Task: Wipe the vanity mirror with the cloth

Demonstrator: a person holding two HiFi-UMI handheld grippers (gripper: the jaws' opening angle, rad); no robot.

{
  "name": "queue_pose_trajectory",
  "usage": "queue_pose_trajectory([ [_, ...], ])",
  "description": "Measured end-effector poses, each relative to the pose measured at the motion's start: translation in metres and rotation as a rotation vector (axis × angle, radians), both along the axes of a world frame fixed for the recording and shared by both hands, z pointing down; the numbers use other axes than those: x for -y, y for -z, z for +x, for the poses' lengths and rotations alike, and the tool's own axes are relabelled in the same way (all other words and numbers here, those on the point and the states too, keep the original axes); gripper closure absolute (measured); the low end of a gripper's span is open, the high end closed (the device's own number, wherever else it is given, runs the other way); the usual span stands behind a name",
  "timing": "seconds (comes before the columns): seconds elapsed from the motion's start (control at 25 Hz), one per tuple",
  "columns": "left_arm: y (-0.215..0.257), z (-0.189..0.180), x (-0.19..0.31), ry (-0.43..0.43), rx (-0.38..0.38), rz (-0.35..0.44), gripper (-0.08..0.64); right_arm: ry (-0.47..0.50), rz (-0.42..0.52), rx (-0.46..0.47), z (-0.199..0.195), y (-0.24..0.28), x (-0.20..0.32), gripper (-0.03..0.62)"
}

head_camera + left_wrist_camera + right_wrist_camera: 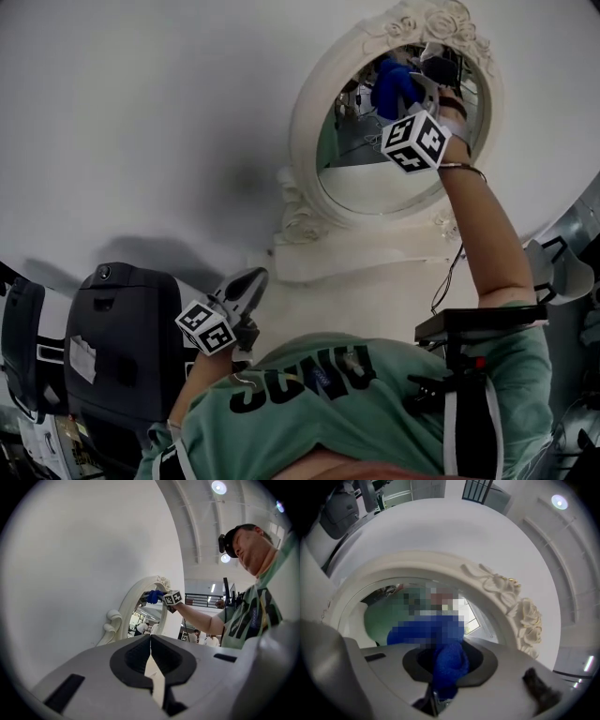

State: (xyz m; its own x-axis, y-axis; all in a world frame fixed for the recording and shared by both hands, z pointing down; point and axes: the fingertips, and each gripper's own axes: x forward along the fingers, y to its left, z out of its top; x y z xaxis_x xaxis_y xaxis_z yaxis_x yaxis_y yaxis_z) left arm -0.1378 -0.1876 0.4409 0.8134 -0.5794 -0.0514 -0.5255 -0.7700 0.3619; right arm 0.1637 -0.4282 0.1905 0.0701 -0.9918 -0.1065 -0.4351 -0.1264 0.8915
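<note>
At mirror (361,183) | right hand-held gripper (427,84) raised, clamping cloth (449,665) | left hand-held gripper (248,284) lowered, closed, empty

Right gripper view: the cloth (449,665) fills the gap between the fingers (480,665) of the right gripper (446,673) and conceals their tips. Its far end and the mirror (506,592) glass beyond are masked, so contact between cloth and glass cannot be told. Head view: the forearm (483,234) covers the mirror's lower right rim; the shirt (319,403) covers part of the black case (131,337). Left gripper view: reflections in the glass are too small to identify.
</note>
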Motion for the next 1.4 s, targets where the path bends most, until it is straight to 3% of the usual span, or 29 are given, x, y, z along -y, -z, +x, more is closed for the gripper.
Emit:
queue_pose_trajectory([
  [0.36,-0.01,0.001,-0.003,0.005,0.04,-0.041,0.548,0.043,-0.135,-0.044,-0.022,-0.191,-0.004,0.518],
  [0.64,-0.018,0.007,-0.007,0.011,0.072,-0.074,0.548,0.072,-0.318,-0.078,-0.037,-0.34,-0.006,0.517],
  [0.84,-0.022,0.007,-0.009,0.021,0.082,-0.089,0.548,0.043,-0.505,-0.103,-0.031,-0.433,-0.006,0.517],
  [1.08,-0.024,-0.003,-0.01,0.048,0.068,-0.089,0.548,0.072,-0.554,-0.099,-0.031,-0.442,-0.006,0.517],
  [1.28,-0.013,0.007,-0.013,0.015,0.058,-0.054,0.548,0.103,-0.718,0.034,-0.033,-0.434,-0.013,0.517],
  [1.4,-0.004,0.011,-0.013,0.005,0.042,-0.021,0.548,0.154,-0.631,0.094,-0.028,-0.368,-0.024,0.515],
])
